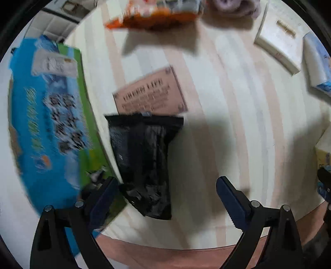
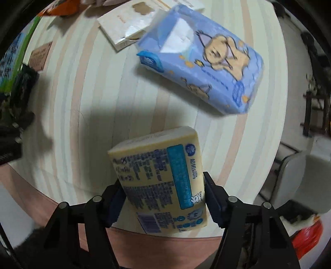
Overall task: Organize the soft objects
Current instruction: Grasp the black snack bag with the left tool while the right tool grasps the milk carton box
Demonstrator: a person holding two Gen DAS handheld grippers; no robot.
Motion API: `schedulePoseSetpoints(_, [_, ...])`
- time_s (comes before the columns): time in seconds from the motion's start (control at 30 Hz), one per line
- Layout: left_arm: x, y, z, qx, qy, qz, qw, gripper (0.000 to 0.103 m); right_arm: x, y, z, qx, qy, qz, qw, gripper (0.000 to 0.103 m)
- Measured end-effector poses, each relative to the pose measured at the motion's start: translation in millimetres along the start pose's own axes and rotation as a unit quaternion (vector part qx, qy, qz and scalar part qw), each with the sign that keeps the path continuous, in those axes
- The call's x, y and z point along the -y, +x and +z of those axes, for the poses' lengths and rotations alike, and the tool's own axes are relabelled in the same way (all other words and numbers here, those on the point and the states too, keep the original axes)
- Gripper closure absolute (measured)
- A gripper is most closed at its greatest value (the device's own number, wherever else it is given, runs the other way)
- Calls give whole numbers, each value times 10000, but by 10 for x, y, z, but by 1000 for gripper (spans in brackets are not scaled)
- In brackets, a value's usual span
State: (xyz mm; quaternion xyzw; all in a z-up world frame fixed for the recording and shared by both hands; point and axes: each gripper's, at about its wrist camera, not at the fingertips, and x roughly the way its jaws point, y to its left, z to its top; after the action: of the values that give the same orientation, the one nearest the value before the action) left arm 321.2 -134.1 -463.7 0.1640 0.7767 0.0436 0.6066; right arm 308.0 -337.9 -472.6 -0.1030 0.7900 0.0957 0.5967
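Note:
My right gripper (image 2: 163,194) is shut on a yellow tissue pack (image 2: 163,178) with blue print, held above the near edge of the round striped table (image 2: 93,99). A blue tissue pack with bear drawings (image 2: 202,62) lies beyond it. My left gripper (image 1: 165,192) is open, its fingers on either side of the near end of a black plastic bag bundle (image 1: 144,161) lying on the table. A large blue and green soft pack (image 1: 47,124) lies to the left of the bundle.
A pink card (image 1: 151,93) lies past the black bundle. An orange snack bag (image 1: 153,16) and a purple cloth (image 1: 233,8) lie at the far side. A white box (image 1: 279,43) sits far right. A grey chair (image 2: 298,175) stands right of the table.

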Motion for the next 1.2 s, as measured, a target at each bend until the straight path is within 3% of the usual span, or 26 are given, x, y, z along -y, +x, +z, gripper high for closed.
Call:
schedulePoseSetpoints(0.07, [-22,80,-19,-83,-120,-196,9997,5,58,-2,-30,11,121,98,9999,34])
schedulePoseSetpoints(0.3, [-150,-65,-116,282,-627,-1296,9892,6,233,76,-188,37,530,430,9977,35])
schedulePoseSetpoints(0.43, [-130,-96,-180,358,-732,-1479,9856,6,434,113,-206,91,859,651,9941,35])
schedulePoseSetpoints(0.57, [-372,22,-246,171,-1412,-1801,9733,6,640,69,-176,258,1293,880,9874,36])
schedulePoseSetpoints(0.6, [-449,66,-239,83,-1605,-1836,9698,16,682,61,-170,295,1385,906,9858,36])
schedulePoseSetpoints(0.63, [-489,102,-227,14,-1677,-1860,9681,44,701,42,-164,336,1466,916,9844,36])
schedulePoseSetpoints(0.67, [-494,145,-212,-113,-1671,-1814,9690,58,728,38,-152,383,1557,909,9829,36])
schedulePoseSetpoints(0.73, [-481,151,-213,-145,-1630,-1727,9713,63,730,11,-135,469,1683,903,9805,36])
schedulePoseSetpoints(0.87, [-452,117,-233,-21,-1394,-1864,9725,65,751,-12,-154,470,1809,920,9781,37])
schedulePoseSetpoints(1.1, [-53,144,-689,-4,-620,-1943,9790,65,672,82,-285,259,1775,860,9800,37])
schedulePoseSetpoints(1.2, [-19,191,-766,59,-592,-1876,9804,65,638,89,-278,268,1779,805,9804,37])
